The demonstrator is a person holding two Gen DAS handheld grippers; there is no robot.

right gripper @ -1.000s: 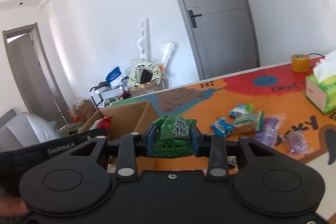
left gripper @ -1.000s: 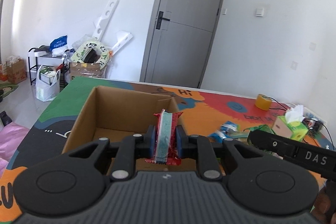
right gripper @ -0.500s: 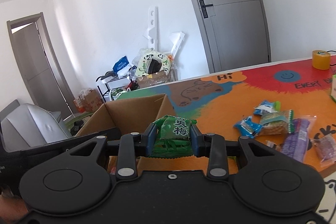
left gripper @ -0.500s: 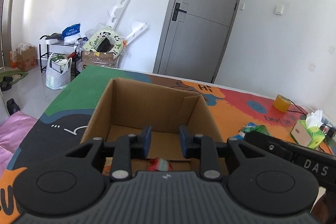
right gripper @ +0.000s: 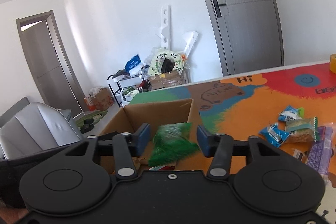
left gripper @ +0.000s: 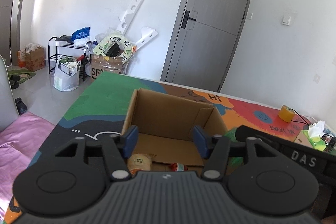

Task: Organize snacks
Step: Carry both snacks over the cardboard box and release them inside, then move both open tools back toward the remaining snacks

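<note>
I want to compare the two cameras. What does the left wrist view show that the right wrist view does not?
Only the left wrist view shows the tissue box, a beige snack packet on the box floor and the pink fabric.

Only the right wrist view shows the green snack bag, blurred, loose between the open right tongs, which have just been opening, and the loose snack pile on the table.

Both show the cardboard box, the grey door and the yellow tape roll.
</note>
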